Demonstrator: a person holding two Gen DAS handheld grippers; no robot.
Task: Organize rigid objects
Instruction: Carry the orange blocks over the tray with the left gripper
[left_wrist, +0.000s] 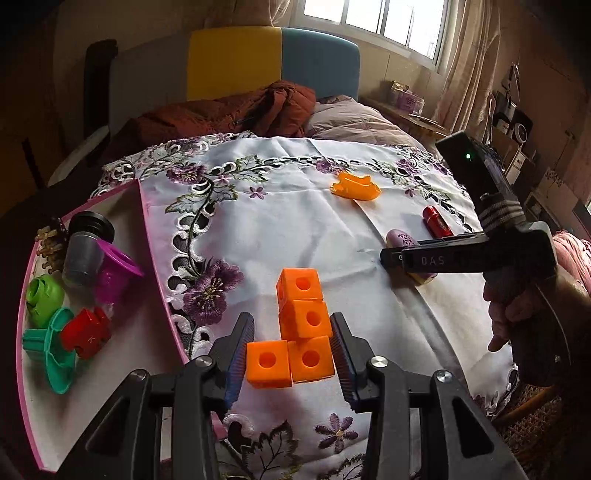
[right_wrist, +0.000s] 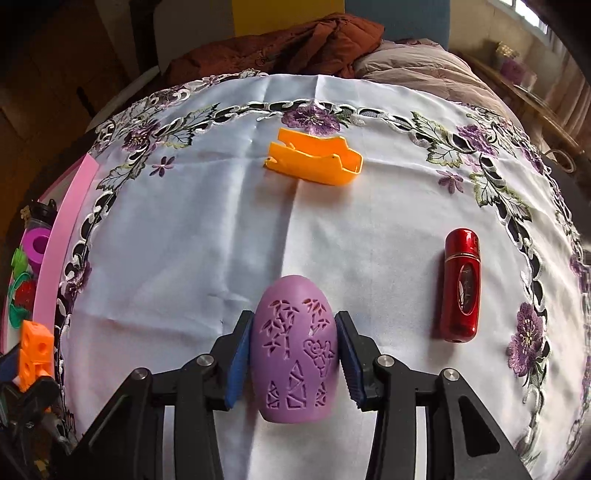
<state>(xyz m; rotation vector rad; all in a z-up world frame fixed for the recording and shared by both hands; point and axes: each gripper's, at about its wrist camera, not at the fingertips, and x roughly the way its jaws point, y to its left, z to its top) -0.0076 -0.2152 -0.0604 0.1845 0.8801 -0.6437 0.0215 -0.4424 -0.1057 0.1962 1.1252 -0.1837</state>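
Cloth centre: a wide bare stretch of embroidered tablecloth (right_wrist: 177, 236) lies between the pink-rimmed tray (left_wrist: 157, 258) and the orange plastic piece (right_wrist: 314, 162).
Left side: tray rim stands raised; inside, grey cup (left_wrist: 83, 258), magenta cup (left_wrist: 114, 271), green, teal and red toys crowd it.
Right side: red cylinder (right_wrist: 460, 284) lies just beside the purple egg-shaped case (right_wrist: 293, 354).
Far edge: brown bedding (right_wrist: 288, 48) bounds the cloth.

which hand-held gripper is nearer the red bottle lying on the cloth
Right. The right hand-held gripper grips the purple egg-shaped case beside the red bottle; the left hand-held gripper, holding the orange blocks, is farther.
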